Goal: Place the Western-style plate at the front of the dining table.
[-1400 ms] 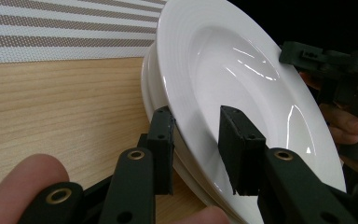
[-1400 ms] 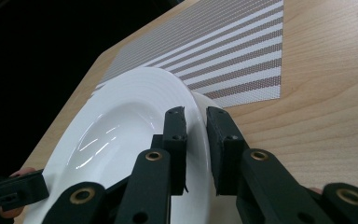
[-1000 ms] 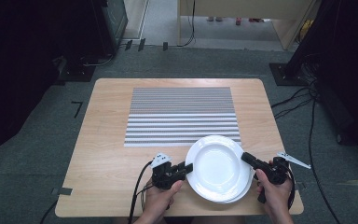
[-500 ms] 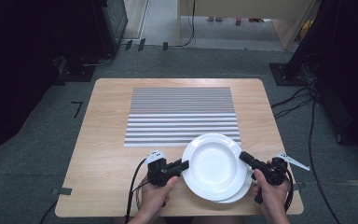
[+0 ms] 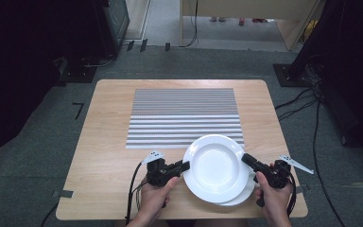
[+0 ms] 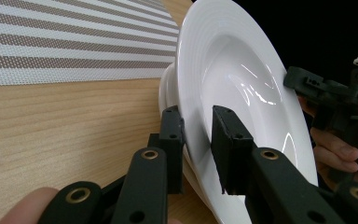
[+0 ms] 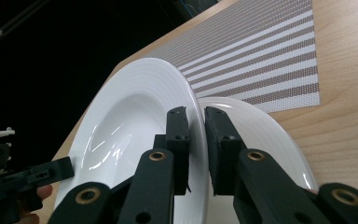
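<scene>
Two white deep plates lie stacked near the table's front edge. The top plate [image 5: 216, 165] is tilted and shifted left over the lower plate [image 5: 240, 198]. My left gripper [image 5: 184, 166] is shut on the top plate's left rim; in the left gripper view its jaws have just been closing with the rim [image 6: 193, 140] between them. My right gripper [image 5: 245, 158] is shut on the right rim, which passes between its jaws in the right gripper view [image 7: 196, 116]. There the lower plate [image 7: 261, 126] lies flat on the wood behind the top plate [image 7: 126, 116].
A grey-and-white striped placemat [image 5: 184, 116] lies on the wooden table [image 5: 108, 142] just beyond the plates. Bare wood runs to the left of the plates. Around the table there is dark floor, with cables [image 5: 312, 109] at the right.
The top plate has shifted slightly left and up with both grippers on it. A crescent of the lower plate now shows at its lower right. The left hand sits a little farther left.
</scene>
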Tool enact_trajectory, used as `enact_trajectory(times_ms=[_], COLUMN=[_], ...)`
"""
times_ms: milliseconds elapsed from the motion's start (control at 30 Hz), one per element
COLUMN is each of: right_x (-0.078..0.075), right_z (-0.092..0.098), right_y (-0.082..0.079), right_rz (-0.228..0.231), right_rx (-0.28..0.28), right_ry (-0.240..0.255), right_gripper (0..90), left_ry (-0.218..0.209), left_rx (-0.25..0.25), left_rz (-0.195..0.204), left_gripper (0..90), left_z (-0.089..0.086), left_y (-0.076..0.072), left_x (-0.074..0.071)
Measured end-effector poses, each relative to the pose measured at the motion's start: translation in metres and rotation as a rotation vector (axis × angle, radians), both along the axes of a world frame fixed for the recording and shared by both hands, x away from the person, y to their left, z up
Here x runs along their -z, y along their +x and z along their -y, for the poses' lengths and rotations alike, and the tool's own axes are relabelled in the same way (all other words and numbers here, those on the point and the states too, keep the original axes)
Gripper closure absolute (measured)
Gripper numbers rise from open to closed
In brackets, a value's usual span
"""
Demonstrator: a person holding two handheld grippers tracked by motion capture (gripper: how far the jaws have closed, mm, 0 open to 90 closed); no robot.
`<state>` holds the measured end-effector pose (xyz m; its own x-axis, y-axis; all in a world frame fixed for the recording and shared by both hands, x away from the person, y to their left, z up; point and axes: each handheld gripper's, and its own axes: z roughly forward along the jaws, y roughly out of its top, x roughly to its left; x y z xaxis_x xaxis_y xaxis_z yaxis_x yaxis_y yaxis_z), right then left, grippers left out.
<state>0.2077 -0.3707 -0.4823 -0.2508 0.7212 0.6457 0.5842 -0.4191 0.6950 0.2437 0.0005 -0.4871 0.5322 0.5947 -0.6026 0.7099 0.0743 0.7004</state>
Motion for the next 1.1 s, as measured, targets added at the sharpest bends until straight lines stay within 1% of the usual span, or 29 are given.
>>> enact_trajectory(times_ms=[33, 167, 267, 400, 533, 900, 1100], right_x=[-0.001, -0.002, -0.002, -0.005, -0.008, -0.014, -0.020], right_z=[-0.001, -0.003, -0.004, -0.008, -0.015, -0.027, -0.034], right_y=[0.000, 0.001, 0.003, 0.005, 0.010, 0.024, 0.034], right_rz=[0.006, 0.002, -0.009, -0.008, 0.000, 0.007, 0.018], right_rx=[-0.001, 0.000, -0.003, -0.007, -0.016, -0.032, -0.042], right_ry=[-0.002, 0.000, 0.017, 0.011, 0.008, 0.003, 0.003], right_gripper=[82.2, 81.7, 81.5, 81.4, 81.3, 80.3, 80.1], left_ry=[-0.005, -0.006, -0.010, -0.014, -0.012, -0.021, -0.010], left_rx=[-0.004, -0.006, -0.010, -0.021, -0.041, -0.065, -0.072], left_rz=[0.001, 0.005, 0.005, 0.004, 0.010, 0.029, 0.038], left_gripper=[76.3, 77.0, 77.9, 78.3, 78.5, 80.2, 80.4], left_z=[-0.001, -0.003, -0.006, -0.010, -0.015, -0.027, -0.034], left_y=[0.000, 0.001, 0.002, 0.004, 0.006, 0.016, 0.023], left_x=[0.000, -0.002, -0.005, -0.007, -0.010, -0.019, -0.024])
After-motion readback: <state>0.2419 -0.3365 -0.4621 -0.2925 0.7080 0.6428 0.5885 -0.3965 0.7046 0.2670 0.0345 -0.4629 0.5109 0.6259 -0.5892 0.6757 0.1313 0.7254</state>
